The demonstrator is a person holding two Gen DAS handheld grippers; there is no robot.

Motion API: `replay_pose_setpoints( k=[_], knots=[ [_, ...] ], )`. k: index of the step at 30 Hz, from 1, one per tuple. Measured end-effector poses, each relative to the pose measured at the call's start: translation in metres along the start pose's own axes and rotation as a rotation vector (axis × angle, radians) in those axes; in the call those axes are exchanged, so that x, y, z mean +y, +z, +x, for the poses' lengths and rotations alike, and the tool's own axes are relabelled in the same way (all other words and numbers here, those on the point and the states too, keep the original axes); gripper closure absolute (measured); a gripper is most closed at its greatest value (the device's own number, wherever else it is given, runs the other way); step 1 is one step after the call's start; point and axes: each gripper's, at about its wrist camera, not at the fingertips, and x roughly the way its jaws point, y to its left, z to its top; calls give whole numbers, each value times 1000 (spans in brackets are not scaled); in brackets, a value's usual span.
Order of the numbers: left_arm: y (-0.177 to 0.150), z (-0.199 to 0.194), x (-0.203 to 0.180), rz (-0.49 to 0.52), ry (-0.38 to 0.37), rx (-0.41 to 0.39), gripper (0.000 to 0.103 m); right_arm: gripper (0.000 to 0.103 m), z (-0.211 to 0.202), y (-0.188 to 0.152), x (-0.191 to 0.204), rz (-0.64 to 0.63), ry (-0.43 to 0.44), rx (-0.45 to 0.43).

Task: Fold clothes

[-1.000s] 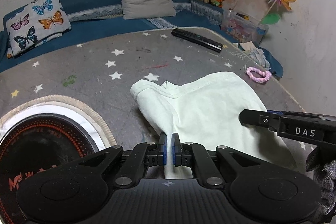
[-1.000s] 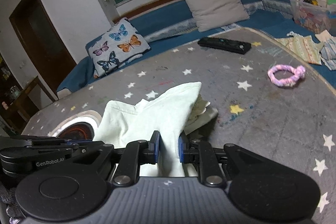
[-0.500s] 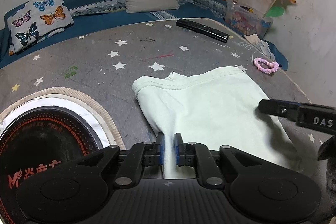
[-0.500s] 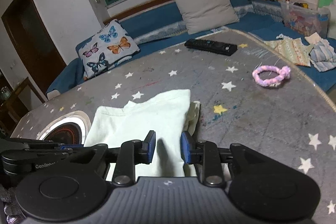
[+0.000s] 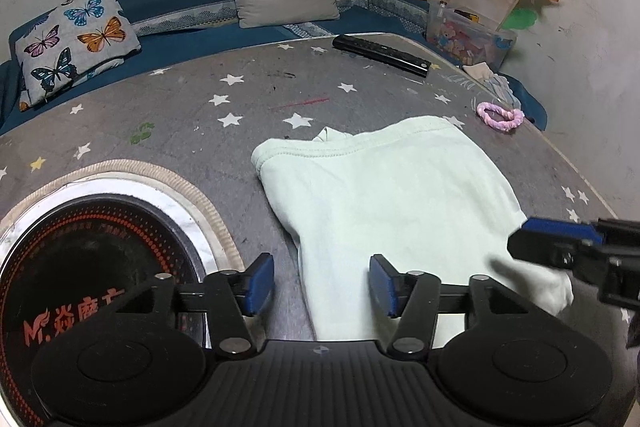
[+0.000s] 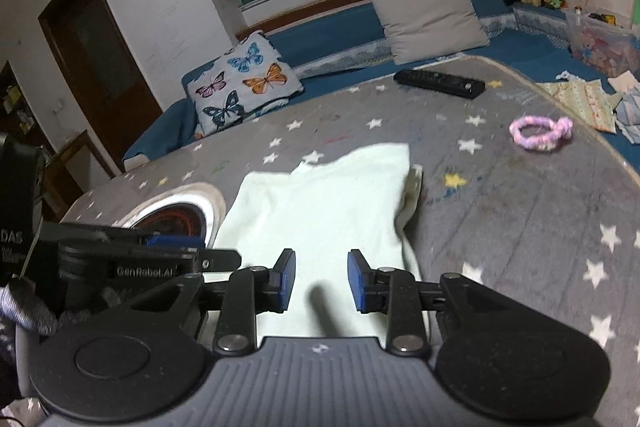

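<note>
1. We have the pale green garment lying folded flat on the grey star mat, toward its near right corner, beside the round black-and-red disc.
2. Our left gripper has just been opening; its jaws stand wide, straddling the near hem, pads off the cloth.
3. Our right gripper is parted too, narrower, with the cloth under the gap and nothing pinched.
4. We judge the garment light, soft and limp: it will sag and crease easily.
5. Best hold, we reckon: pinch the two near corners through all layers, so the fold stays together.
</note>
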Motion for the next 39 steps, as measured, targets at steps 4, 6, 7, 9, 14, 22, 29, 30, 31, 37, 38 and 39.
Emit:
replay_pose_setpoints(
  k=[4, 6, 7, 9, 14, 22, 29, 30, 31, 37, 38, 39],
  knots=[
    [-8, -3, 1, 3, 2, 5, 40, 75, 0, -14, -7, 18, -21, 28],
    [-12, -6, 2, 6, 3, 5, 37, 75, 0, -21, -11, 30, -34, 42],
    [-14, -7, 2, 8, 2, 5, 36, 75, 1, -23, -14, 38, -41, 47],
    [-17, -11, 2, 13, 4, 2, 33, 75, 0, -25, -16, 46, -47, 47],
    [-21, -16, 3, 23, 4, -8, 29, 74, -2, -17, -7, 33, -36, 15],
    [1, 1, 13, -22, 55, -22, 29, 74, 17, 1, 4, 25, -16, -1],
    [20, 26, 27, -62, 94, -13, 29, 74, 39, 18, 2, 33, -22, 2],
    [21, 28, 29, -66, 95, -10, 29, 74, 41, 21, 1, 37, -21, -1],
    [22, 31, 31, -69, 96, -7, 29, 74, 44, 24, 0, 42, -20, -5],
    [22, 41, 36, -79, 95, 9, 29, 75, 70, 41, -10, 59, -49, -14],
    [22, 42, 37, -80, 95, 11, 29, 75, 75, 41, -12, 65, -50, -2],
    [22, 44, 38, -82, 94, 14, 27, 75, 81, 42, -14, 70, -51, 10]
  ],
)
